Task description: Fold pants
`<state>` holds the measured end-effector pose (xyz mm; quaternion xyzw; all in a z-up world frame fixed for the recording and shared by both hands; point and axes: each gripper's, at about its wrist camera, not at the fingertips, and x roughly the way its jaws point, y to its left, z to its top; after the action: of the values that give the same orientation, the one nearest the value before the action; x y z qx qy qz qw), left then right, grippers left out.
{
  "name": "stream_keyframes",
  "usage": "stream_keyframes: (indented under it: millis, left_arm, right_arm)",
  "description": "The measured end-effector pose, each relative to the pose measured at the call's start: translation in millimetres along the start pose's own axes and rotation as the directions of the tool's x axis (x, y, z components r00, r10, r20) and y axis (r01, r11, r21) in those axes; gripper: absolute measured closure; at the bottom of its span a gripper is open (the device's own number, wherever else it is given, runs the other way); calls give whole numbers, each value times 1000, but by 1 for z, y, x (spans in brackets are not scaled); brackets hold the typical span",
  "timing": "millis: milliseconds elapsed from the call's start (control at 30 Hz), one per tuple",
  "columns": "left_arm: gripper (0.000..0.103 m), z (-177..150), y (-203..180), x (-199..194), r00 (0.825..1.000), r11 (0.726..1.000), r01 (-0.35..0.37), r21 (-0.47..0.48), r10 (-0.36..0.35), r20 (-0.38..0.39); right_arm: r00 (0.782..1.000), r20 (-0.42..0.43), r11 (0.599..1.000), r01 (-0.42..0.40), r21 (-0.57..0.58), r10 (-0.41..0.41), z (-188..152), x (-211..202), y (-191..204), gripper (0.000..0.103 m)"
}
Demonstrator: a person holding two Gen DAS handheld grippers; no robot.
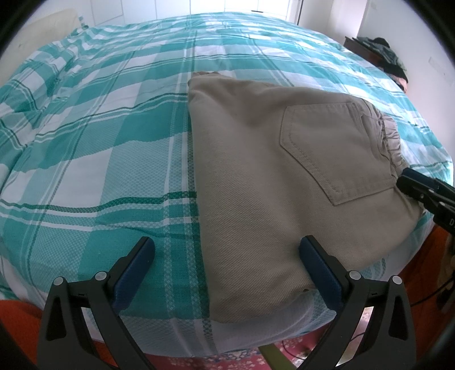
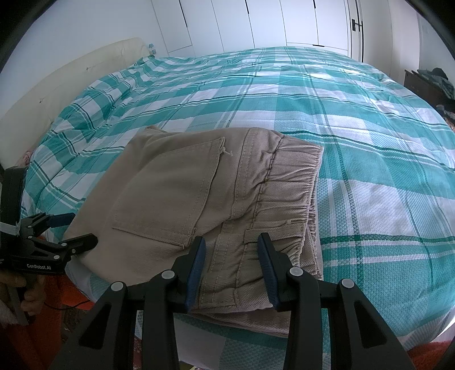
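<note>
The bed (image 1: 113,128), covered by a teal-and-white checked spread, fills both views. A cream headboard (image 2: 57,85) runs along its far-left side in the right wrist view, and white wardrobe doors (image 2: 284,22) stand behind the bed. A dark heap of clothes (image 1: 389,57) sits on a dark piece of furniture off the bed's far-right corner. Nothing lies on the bed between the grippers and the garment.

The beige pants (image 1: 270,185) rest folded into a compact stack at the bed's near edge, back pocket (image 1: 335,150) facing up and the gathered elastic waistband (image 2: 290,176) toward the right side.

The left gripper (image 1: 227,273) has its jaws spread wide, straddling the stack's near-left corner, one blue pad over the spread and the other over the cloth, gripping nothing. The right gripper (image 2: 231,270) is partly open, its pads flanking the waistband edge without pinching it.

Layers beneath the stack are hidden. The floor below the bed is mostly cut off.
</note>
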<state>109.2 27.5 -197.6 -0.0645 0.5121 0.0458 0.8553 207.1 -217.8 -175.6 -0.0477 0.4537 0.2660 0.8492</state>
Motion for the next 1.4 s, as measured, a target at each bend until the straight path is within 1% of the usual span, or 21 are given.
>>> stream_keyframes:
  millis: [833,1167,1300,1400]
  left_arm:
    - [1,0,0,0,1000,1000,-4,4,4,2]
    - [1,-3,-4,2,1000,999,-30,15,30,8]
    - [1,0,-4,5,999,999,-35,12,35,-16]
    - [1,4,-5,6,998,999,-41,15,42,-54]
  right_arm:
    - [1000,3,1000,2,0,-2,-1,0,1,64]
    - [1000,2,1000,-1,4,1,0,0,1,64]
    - [1000,0,1000,-6,10,6,1,-1,3,64]
    - [1000,-1,1000,-3,8,3,2,-1,3,64]
